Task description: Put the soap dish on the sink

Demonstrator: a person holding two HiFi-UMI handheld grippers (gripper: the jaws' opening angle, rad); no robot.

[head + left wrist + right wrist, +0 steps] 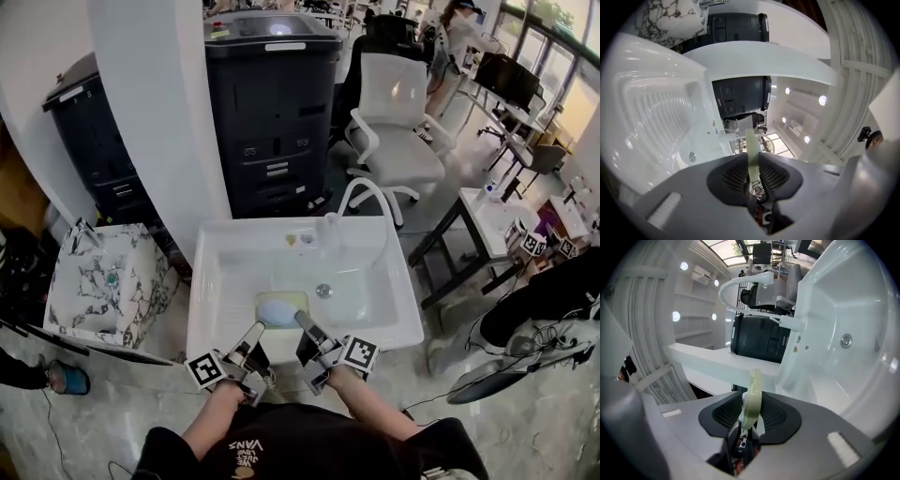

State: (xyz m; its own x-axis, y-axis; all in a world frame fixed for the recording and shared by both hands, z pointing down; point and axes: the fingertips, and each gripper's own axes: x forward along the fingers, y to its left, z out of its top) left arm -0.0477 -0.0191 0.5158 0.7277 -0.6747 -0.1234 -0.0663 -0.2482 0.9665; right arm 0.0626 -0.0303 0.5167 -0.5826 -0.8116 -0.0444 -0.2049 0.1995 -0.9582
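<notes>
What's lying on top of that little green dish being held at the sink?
A pale blue oval bar, likely soap, lies on the soap dish. The bar covers the dish's middle, and the part of the sink beneath the dish is hidden.

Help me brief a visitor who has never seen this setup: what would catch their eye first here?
First, the white sink at the centre of the head view, with its arched faucet at the back. At its near side, the left gripper and right gripper each clamp one side of a pale green soap dish carrying a bluish soap. A marble-patterned basin stands to the left, a dark cabinet behind.
</notes>
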